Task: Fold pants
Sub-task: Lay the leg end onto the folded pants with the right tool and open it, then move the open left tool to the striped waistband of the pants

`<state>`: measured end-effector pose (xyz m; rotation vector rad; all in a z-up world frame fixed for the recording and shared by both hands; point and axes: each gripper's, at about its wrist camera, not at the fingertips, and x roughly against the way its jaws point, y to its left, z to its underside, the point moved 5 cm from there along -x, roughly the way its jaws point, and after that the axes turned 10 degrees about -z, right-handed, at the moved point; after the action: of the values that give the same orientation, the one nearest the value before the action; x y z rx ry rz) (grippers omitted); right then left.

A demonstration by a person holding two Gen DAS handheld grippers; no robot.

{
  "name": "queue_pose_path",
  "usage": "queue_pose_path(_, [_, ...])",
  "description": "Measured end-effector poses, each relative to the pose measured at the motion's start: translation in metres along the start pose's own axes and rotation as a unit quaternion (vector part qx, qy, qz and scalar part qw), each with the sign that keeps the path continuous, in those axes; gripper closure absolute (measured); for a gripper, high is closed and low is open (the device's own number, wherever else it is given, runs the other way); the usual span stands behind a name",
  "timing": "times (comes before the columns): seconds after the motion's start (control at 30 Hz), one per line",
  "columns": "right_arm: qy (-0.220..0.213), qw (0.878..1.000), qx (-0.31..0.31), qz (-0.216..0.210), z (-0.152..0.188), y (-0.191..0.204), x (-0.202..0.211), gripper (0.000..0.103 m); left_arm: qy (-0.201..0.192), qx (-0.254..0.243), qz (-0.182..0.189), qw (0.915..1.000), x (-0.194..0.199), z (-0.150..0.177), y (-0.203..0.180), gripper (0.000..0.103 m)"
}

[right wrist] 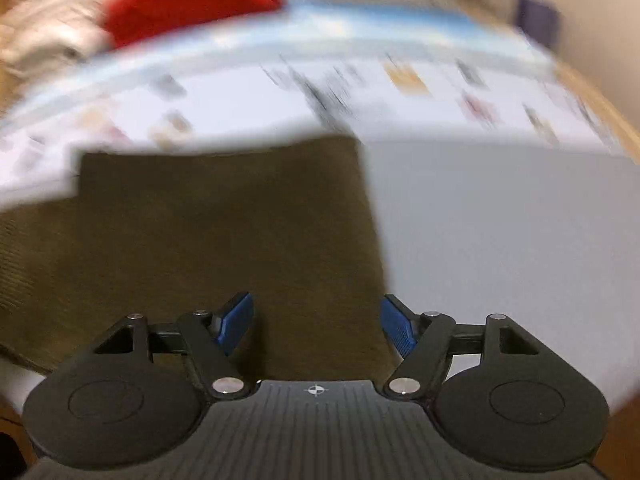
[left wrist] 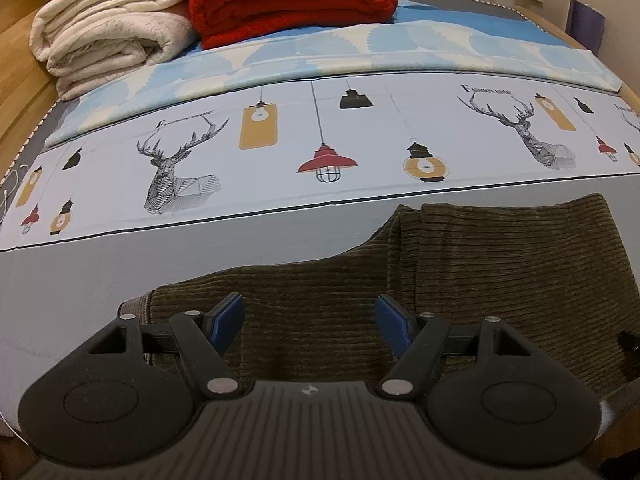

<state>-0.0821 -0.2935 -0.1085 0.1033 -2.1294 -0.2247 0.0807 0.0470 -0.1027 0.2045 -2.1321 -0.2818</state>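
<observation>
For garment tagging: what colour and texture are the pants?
Dark olive-brown, ribbed like corduroy pants; clearest in the left wrist view.

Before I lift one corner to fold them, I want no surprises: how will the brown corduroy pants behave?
The pants will probably flop: an upper layer already drapes over the lower in soft folds. The thick ribbing suggests some weight and grip, so they should drag on the sheet rather than slide.

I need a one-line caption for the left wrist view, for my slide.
Open left gripper above brown corduroy pants on a bed.
</observation>
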Motion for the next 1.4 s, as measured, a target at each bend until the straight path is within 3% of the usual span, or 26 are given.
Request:
queue_pose_path(0.1, [0.006,0.998,-0.053,-0.030,0.003,-0.013,-0.008,0.029,0.000,-0.004,0.002,1.0000,0.000,-0.002,-0.005,0.026])
queue_pose_path(0.3, [0.012,0.996,-0.072,-0.056,0.003,-0.014,-0.009,0.036,-0.001,-0.011,0.006,0.9999,-0.001,-0.004,-0.014,0.025])
queue_pose_path(0.33, [0.011,0.996,-0.070,-0.058,0.002,-0.013,-0.009,0.039,-0.002,-0.011,0.006,0.9999,-0.001,-0.004,-0.014,0.025])
queue_pose_path(0.43, [-0.003,0.996,-0.066,-0.067,0.001,-0.019,0.000,0.066,-0.002,-0.008,0.006,0.9999,-0.002,-0.006,-0.013,0.025])
queue_pose_path(0.5, [-0.024,0.993,-0.084,-0.080,-0.006,-0.024,0.009,0.074,-0.001,-0.007,0.007,1.0000,-0.002,-0.006,-0.013,0.025])
queue_pose_path(0.6, [-0.053,0.990,-0.106,-0.071,-0.013,-0.036,0.020,0.074,-0.002,-0.008,0.009,0.9999,-0.002,-0.006,-0.012,0.025])
queue_pose_path(0.67, [-0.043,0.989,-0.128,-0.063,-0.013,-0.046,0.015,0.072,-0.001,-0.009,0.008,0.9999,-0.002,-0.005,-0.011,0.025])
queue_pose_path(0.8, [-0.016,0.987,-0.158,-0.039,-0.004,-0.050,0.006,0.058,0.000,-0.004,0.007,1.0000,-0.003,-0.005,-0.006,0.025])
queue_pose_path(0.97, [-0.055,0.995,-0.083,0.029,-0.015,-0.032,0.025,0.056,0.001,0.003,0.001,1.0000,-0.003,-0.002,0.008,0.025])
queue_pose_path(1.1, [-0.122,0.990,-0.002,0.076,-0.033,-0.010,0.046,0.056,0.007,0.012,-0.007,0.9999,-0.005,0.006,0.025,0.025])
queue_pose_path(1.17, [-0.148,0.987,0.045,0.053,-0.040,0.013,0.056,0.056,0.005,0.017,-0.009,0.9998,-0.004,0.011,0.035,0.026])
queue_pose_path(1.23, [-0.145,0.986,0.077,-0.004,-0.045,0.041,0.057,0.056,-0.001,0.023,-0.007,0.9997,0.000,0.015,0.044,0.027])
queue_pose_path(1.3, [-0.129,0.982,0.110,-0.087,-0.043,0.077,0.061,0.056,-0.008,0.026,0.003,0.9996,0.004,0.020,0.051,0.036])
queue_pose_path(1.4, [-0.120,0.967,0.167,-0.148,-0.033,0.125,0.063,0.056,-0.014,0.025,0.015,0.9995,0.009,0.030,0.058,0.056])
